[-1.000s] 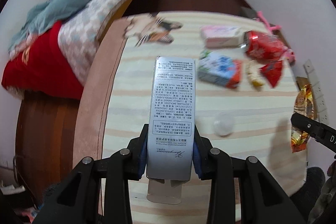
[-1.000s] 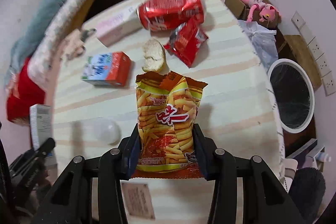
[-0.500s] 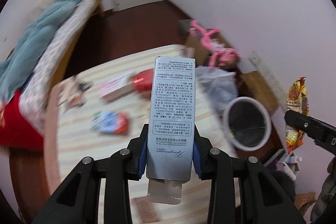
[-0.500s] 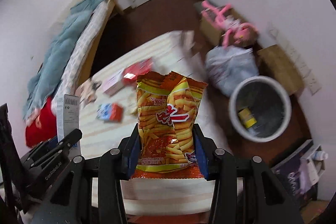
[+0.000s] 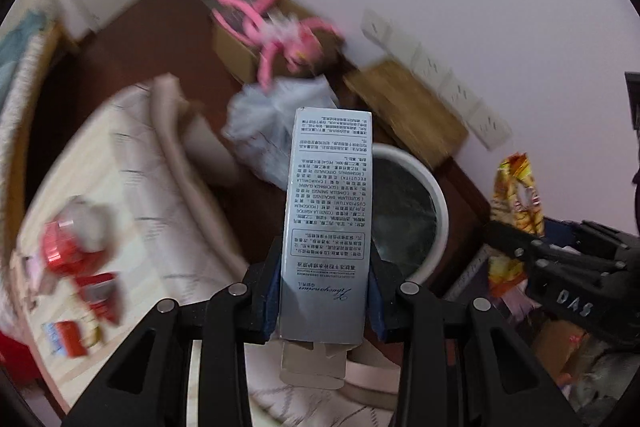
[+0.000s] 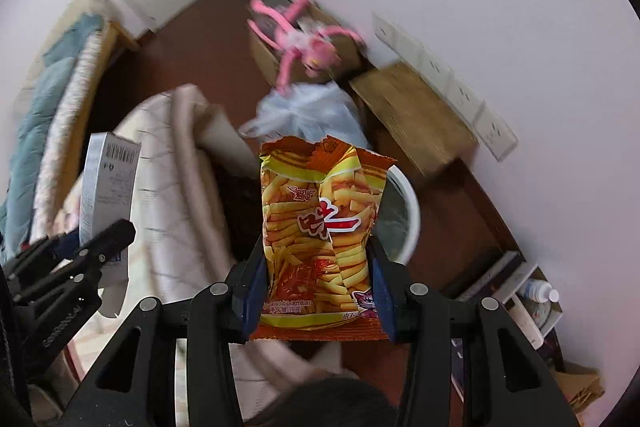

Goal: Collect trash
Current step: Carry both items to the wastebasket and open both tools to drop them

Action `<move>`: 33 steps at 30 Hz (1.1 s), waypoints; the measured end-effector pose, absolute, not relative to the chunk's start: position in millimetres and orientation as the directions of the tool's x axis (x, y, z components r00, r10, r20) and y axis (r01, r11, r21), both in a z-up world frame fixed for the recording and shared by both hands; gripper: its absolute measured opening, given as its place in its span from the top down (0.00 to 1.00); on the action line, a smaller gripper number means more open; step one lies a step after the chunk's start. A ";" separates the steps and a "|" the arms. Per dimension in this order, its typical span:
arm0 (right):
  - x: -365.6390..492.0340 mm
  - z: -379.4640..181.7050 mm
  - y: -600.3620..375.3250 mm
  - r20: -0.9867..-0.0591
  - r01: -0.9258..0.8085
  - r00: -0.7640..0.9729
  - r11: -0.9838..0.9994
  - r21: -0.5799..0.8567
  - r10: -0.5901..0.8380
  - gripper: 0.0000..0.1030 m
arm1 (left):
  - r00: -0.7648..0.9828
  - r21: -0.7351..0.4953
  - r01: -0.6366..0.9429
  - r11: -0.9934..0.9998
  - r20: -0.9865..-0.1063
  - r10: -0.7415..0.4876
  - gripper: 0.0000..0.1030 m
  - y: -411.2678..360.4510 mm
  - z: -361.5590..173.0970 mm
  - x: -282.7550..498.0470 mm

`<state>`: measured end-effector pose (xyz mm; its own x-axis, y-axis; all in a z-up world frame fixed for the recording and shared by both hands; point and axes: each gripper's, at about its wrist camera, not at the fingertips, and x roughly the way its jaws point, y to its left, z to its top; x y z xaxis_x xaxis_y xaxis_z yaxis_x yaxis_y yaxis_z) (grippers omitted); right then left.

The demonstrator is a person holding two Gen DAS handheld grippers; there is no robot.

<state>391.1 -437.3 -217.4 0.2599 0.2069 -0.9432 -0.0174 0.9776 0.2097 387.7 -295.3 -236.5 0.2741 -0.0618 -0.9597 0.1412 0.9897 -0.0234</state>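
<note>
Two grips — box (image 5: 328,223) between jaws, snack bag (image 6: 324,239) likewise

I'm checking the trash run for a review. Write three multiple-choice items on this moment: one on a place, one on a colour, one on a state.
1. Where is the white bin?
A. On the bed
B. On the floor beside the bed, behind the held items
C. On the wooden board

2. What colour is the plush toy on the cardboard box?
A. Pink
B. Green
C. Black

3. What is between the fingers of the right gripper?
A. Nothing
B. A red can
C. The fries snack bag

Answers:
1 B, its white rim shows on the brown floor behind the silver box in the left gripper.
2 A, its limbs and body are pink.
3 C, both blue pads press on the bag's sides.
</note>
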 end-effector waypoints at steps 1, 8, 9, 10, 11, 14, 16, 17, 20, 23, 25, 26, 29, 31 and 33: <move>398.5 -232.9 -444.1 -0.950 -0.006 0.233 0.978 0.210 0.206 0.53 | 0.240 -0.034 0.149 0.988 -0.968 -0.069 0.69 -298.4 -246.8 395.3; 433.0 -334.0 -473.6 -0.972 0.069 0.048 0.970 0.232 0.229 0.53 | -0.057 -0.132 0.141 0.981 -0.991 -0.125 0.69 -320.0 -336.7 454.6; 436.2 -344.1 -474.7 -0.973 0.077 0.034 0.970 0.231 0.229 0.53 | -0.079 -0.145 0.128 0.981 -0.988 -0.136 0.69 -319.8 -344.5 460.1; 438.1 -354.6 -475.6 -0.973 0.079 0.017 0.969 0.232 0.232 0.53 | -0.102 -0.166 0.117 0.979 -0.983 -0.154 0.69 -320.7 -349.9 464.9; 440.2 -363.6 -476.5 -0.973 0.080 0.002 0.970 0.229 0.230 0.54 | -0.127 -0.187 0.101 0.977 -0.977 -0.174 0.68 -320.7 -357.2 468.4; 444.1 -382.5 -477.3 -0.972 0.087 -0.025 0.969 0.230 0.233 0.53 | -0.160 -0.201 0.064 0.977 -0.969 -0.189 0.62 -321.0 -370.3 477.5; 450.2 -394.4 -477.6 -0.970 0.091 -0.041 0.968 0.235 0.239 0.53 | -0.154 -0.198 0.047 0.979 -0.970 -0.188 0.43 -318.1 -372.4 484.3; 452.0 -399.8 -477.6 -0.969 0.092 -0.050 0.967 0.237 0.243 0.53 | -0.143 -0.194 0.035 0.980 -0.972 -0.187 0.27 -315.5 -371.3 485.7; 457.5 -410.2 -477.6 -0.963 0.100 -0.061 0.962 0.255 0.261 0.41 | -0.107 -0.158 0.007 0.987 -0.982 -0.157 0.00 -303.9 -362.5 484.9; 458.9 -414.3 -479.0 -0.959 0.127 -0.059 0.955 0.270 0.279 0.15 | -0.085 -0.138 -0.004 0.990 -0.987 -0.138 0.00 -294.2 -358.8 481.5; 458.9 -415.5 -479.6 -0.962 0.127 -0.057 0.957 0.260 0.269 0.11 | -0.055 -0.111 -0.003 0.994 -0.992 -0.111 0.00 -290.5 -353.0 474.1; 458.1 -415.9 -480.1 -0.963 0.126 -0.059 0.959 0.254 0.263 0.02 | -0.029 -0.089 0.000 0.996 -0.996 -0.089 0.00 -289.1 -349.7 470.7; 452.9 -410.0 -481.8 -0.967 0.127 -0.041 0.961 0.246 0.252 0.00 | 0.040 -0.009 0.005 1.000 -0.999 -0.009 0.00 -288.3 -338.6 457.8; 447.6 -402.7 -482.4 -0.976 0.110 -0.021 0.971 0.214 0.217 0.00 | 0.073 0.020 0.001 1.000 -0.997 0.019 0.00 -286.6 -333.0 448.8; 440.4 -393.5 -481.7 -0.986 0.088 0.000 0.982 0.167 0.168 0.00 | 0.093 0.022 0.000 1.000 -0.995 0.022 0.00 -286.4 -328.0 439.4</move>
<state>440.4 -481.7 -393.5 0.0005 0.1680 -0.9858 0.0883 0.9819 0.1674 439.4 -286.4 -328.0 0.0926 0.0221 -0.9955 -0.0004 0.9998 0.0222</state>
